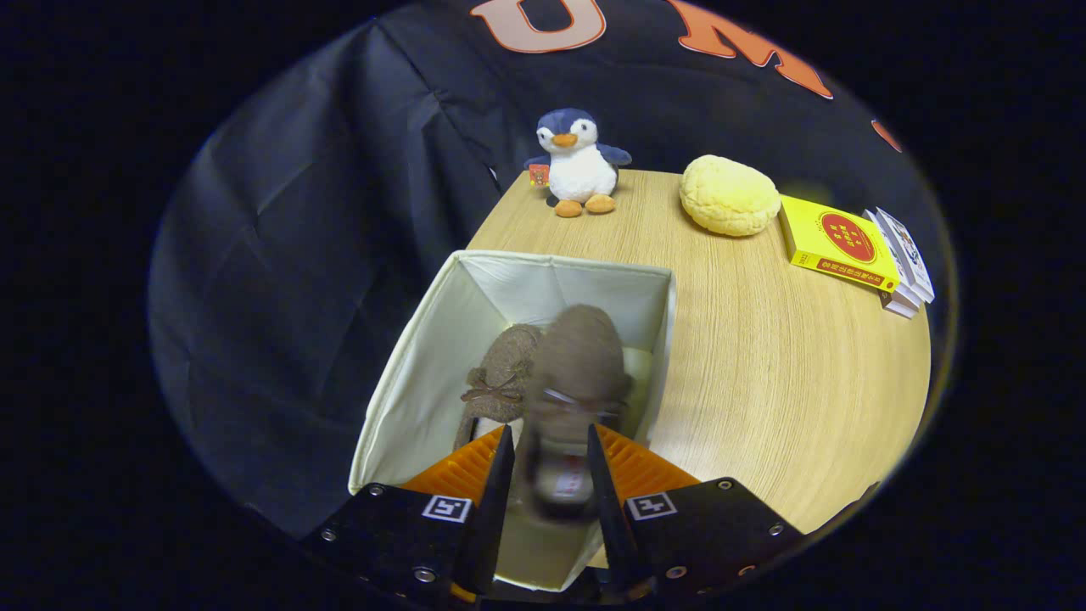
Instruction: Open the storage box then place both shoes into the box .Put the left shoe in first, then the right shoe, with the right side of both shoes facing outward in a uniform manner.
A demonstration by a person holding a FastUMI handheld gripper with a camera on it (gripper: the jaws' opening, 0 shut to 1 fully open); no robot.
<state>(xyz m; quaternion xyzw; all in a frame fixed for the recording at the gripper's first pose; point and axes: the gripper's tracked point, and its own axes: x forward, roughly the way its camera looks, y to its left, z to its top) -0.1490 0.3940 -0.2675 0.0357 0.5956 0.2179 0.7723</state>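
An open cream fabric storage box [424, 373] stands on the wooden table just ahead of my fingers. Inside it, on the left, lies a brown shoe with a small bow [499, 378]. My gripper [547, 445] is shut on a second brown shoe [577, 365], held by its heel end between the fingers. This shoe is blurred and hangs over the box opening, to the right of the first shoe, toe pointing away from me. The box's lid is hidden.
Beyond the box on the table [764, 365] sit a plush penguin [577, 161], a yellow bun-shaped cushion [730, 195] and a yellow book with smaller boxes beside it [840, 246]. Dark cloth hangs left of the table.
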